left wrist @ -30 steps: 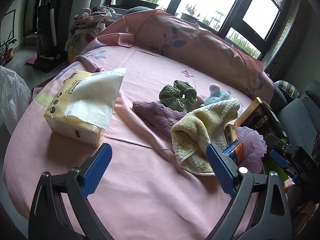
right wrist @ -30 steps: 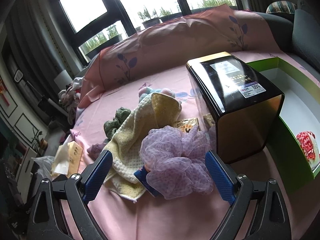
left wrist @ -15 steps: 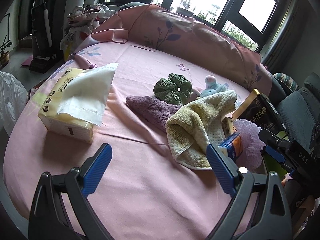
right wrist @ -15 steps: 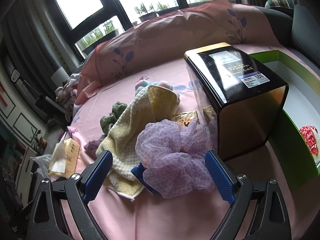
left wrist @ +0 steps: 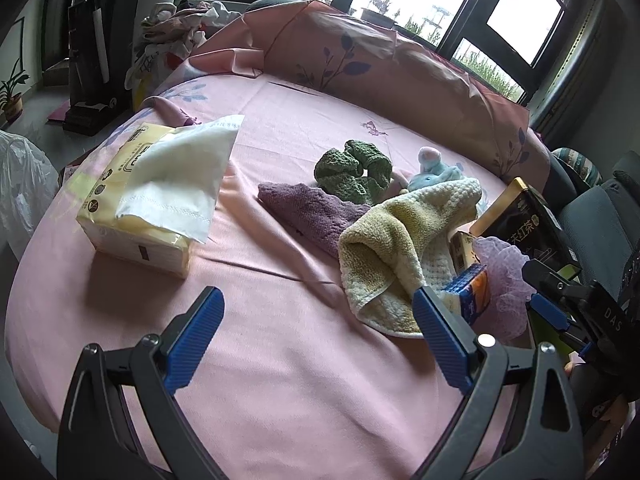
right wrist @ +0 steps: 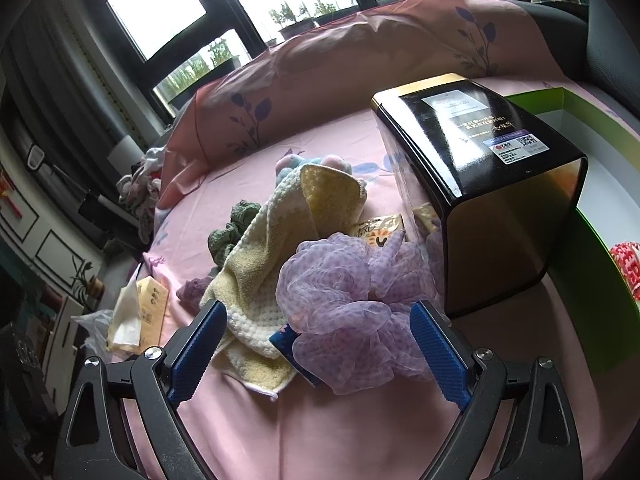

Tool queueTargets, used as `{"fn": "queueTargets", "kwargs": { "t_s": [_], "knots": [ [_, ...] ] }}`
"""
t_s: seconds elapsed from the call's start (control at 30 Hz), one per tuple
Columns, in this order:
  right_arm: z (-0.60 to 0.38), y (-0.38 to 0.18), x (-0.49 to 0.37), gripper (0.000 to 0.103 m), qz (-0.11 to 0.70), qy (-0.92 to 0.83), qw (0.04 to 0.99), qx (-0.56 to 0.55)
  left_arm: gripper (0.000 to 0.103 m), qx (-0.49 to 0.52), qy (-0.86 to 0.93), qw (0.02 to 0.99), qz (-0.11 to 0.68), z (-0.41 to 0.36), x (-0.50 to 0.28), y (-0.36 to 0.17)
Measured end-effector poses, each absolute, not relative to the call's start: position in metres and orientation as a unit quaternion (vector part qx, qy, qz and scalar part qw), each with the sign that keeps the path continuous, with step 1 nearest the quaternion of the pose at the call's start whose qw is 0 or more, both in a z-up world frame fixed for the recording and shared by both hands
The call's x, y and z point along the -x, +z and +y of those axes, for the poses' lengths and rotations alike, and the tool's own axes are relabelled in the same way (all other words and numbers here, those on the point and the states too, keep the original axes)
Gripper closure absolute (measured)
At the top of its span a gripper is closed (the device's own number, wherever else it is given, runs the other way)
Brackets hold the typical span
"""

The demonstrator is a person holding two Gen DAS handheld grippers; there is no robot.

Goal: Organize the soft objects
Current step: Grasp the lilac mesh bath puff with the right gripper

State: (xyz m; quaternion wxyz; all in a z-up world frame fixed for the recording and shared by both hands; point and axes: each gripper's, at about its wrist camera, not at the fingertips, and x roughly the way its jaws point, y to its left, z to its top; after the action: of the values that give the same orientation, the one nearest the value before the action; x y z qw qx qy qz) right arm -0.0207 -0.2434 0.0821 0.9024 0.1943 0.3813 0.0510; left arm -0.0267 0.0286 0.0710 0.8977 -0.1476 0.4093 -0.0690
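Lying in a heap on the pink-covered surface (left wrist: 280, 360), a yellow towel (left wrist: 400, 240) is draped over a purple cloth (left wrist: 312, 212), with a lilac mesh pouf (right wrist: 348, 304) pressed against its near edge. A green knitted piece (left wrist: 352, 172) and a pale blue plush toy (left wrist: 434, 170) are partly hidden behind the towel. A blue packet (right wrist: 288, 348) is mostly covered by the pouf. The right gripper (right wrist: 320, 352) is held just before the pouf, jaws apart and empty; the left gripper (left wrist: 316, 340) is likewise held wide apart over bare cloth. A black-and-gold box (right wrist: 492, 184) stands beside the heap, a green tray (right wrist: 580, 240) is cut off behind it, and a tissue pack (left wrist: 152, 196) lies well apart. Dark-framed windows (right wrist: 160, 12) are seen beyond.
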Motion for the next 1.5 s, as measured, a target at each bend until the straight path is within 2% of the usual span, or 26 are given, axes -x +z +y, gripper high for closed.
{"fn": "queueTargets", "kwargs": {
  "t_s": [0.17, 0.23, 0.27, 0.33, 0.4, 0.43, 0.63, 0.83, 0.87, 0.93, 1.0, 1.03, 1.3, 1.37, 1.5],
  "knots": [
    [-0.240, 0.074, 0.016, 0.011, 0.399, 0.031, 0.899, -0.181, 0.008, 0.134, -0.065, 0.897, 0.417, 0.025, 0.026, 0.068],
    [-0.240, 0.069, 0.012, 0.034, 0.404, 0.021, 0.897, -0.179, 0.008, 0.132, -0.066, 0.896, 0.418, 0.025, 0.026, 0.068],
    [-0.240, 0.067, 0.010, 0.040, 0.408, 0.021, 0.895, -0.177, 0.008, 0.132, -0.066, 0.896, 0.418, 0.025, 0.026, 0.068],
    [-0.239, 0.062, 0.007, 0.066, 0.416, 0.021, 0.893, -0.172, 0.008, 0.132, -0.066, 0.896, 0.419, 0.024, 0.026, 0.068],
    [-0.235, 0.062, 0.007, 0.085, 0.417, 0.028, 0.894, -0.163, 0.008, 0.133, -0.066, 0.896, 0.419, 0.025, 0.026, 0.068],
    [-0.233, 0.065, 0.010, 0.087, 0.414, 0.040, 0.895, -0.162, 0.008, 0.134, -0.066, 0.895, 0.419, 0.025, 0.026, 0.068],
    [-0.208, 0.094, 0.037, 0.087, 0.366, 0.181, 0.895, -0.180, 0.008, 0.120, -0.040, 0.899, 0.420, 0.027, 0.025, 0.068],
    [-0.168, 0.078, 0.032, 0.085, 0.430, 0.236, 0.861, -0.136, 0.008, 0.123, -0.026, 0.895, 0.428, 0.035, 0.022, 0.065],
    [-0.164, 0.071, 0.030, 0.081, 0.447, 0.228, 0.855, -0.131, 0.008, 0.125, -0.026, 0.894, 0.429, 0.037, 0.022, 0.065],
    [-0.160, 0.062, 0.025, 0.048, 0.476, 0.214, 0.843, -0.130, 0.008, 0.127, -0.027, 0.892, 0.432, 0.039, 0.022, 0.065],
    [-0.161, 0.061, 0.024, 0.029, 0.478, 0.219, 0.839, -0.137, 0.008, 0.132, -0.031, 0.890, 0.436, 0.041, 0.022, 0.064],
    [-0.162, 0.063, 0.025, 0.027, 0.475, 0.220, 0.841, -0.139, 0.008, 0.136, -0.033, 0.888, 0.439, 0.042, 0.022, 0.063],
    [-0.199, 0.069, 0.026, 0.026, 0.458, 0.183, 0.847, -0.197, 0.011, 0.125, -0.103, 0.857, 0.489, 0.022, 0.020, 0.050],
    [-0.202, 0.060, 0.020, 0.026, 0.469, 0.167, 0.841, -0.210, 0.018, 0.119, -0.124, 0.841, 0.513, 0.009, 0.019, 0.042],
    [-0.194, 0.039, 0.011, 0.026, 0.498, 0.197, 0.814, -0.224, 0.037, 0.102, -0.173, 0.818, 0.539, -0.016, 0.019, 0.027]
  ]
}}
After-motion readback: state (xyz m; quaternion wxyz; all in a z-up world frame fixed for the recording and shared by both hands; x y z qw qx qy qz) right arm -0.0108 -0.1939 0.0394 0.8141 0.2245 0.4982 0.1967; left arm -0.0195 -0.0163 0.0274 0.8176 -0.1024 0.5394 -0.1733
